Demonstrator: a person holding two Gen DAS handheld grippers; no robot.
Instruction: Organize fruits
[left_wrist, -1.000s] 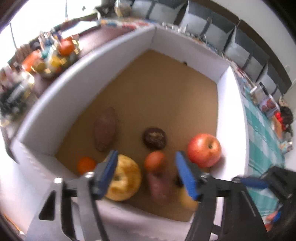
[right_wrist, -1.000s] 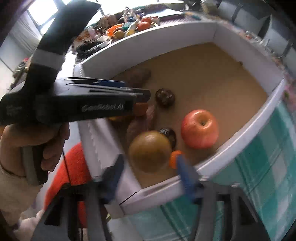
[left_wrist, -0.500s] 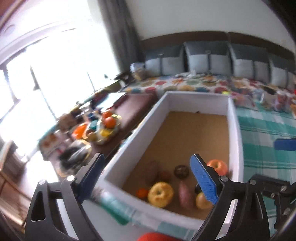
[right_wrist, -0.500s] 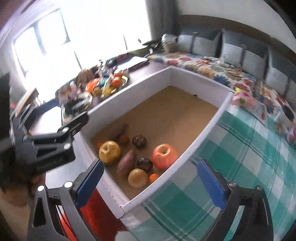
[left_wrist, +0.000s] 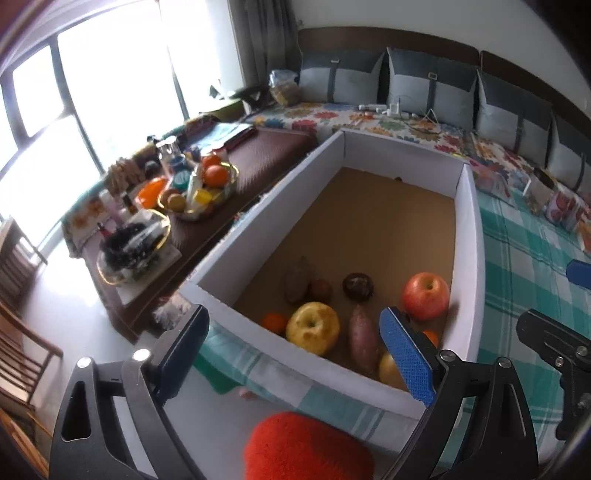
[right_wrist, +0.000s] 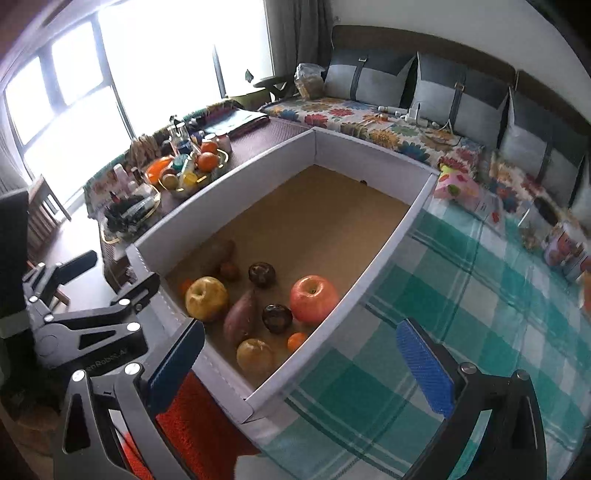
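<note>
Partial "…enRobot.AI" on left gripper (right_wrist: 88, 325)

Overexposed window (left_wrist: 85, 96) glare; fisheye-warped, softly blurred edges.

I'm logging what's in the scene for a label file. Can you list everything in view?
box: 1, white walls, brown floor, on checked cloth
red apple: 1, in box, near right wall
yellow apple: 1, in box
sweet potatoes: 2, reddish-brown, in box
dark round fruits: 2, in box
small oranges: 2, in box
yellow-brown round fruit: 1, box's near end
checked cloth: 1, teal-white
fruit bowl: 1, side table
cushions: several, grey
left tool: open, empty
right tool: open, empty
</note>
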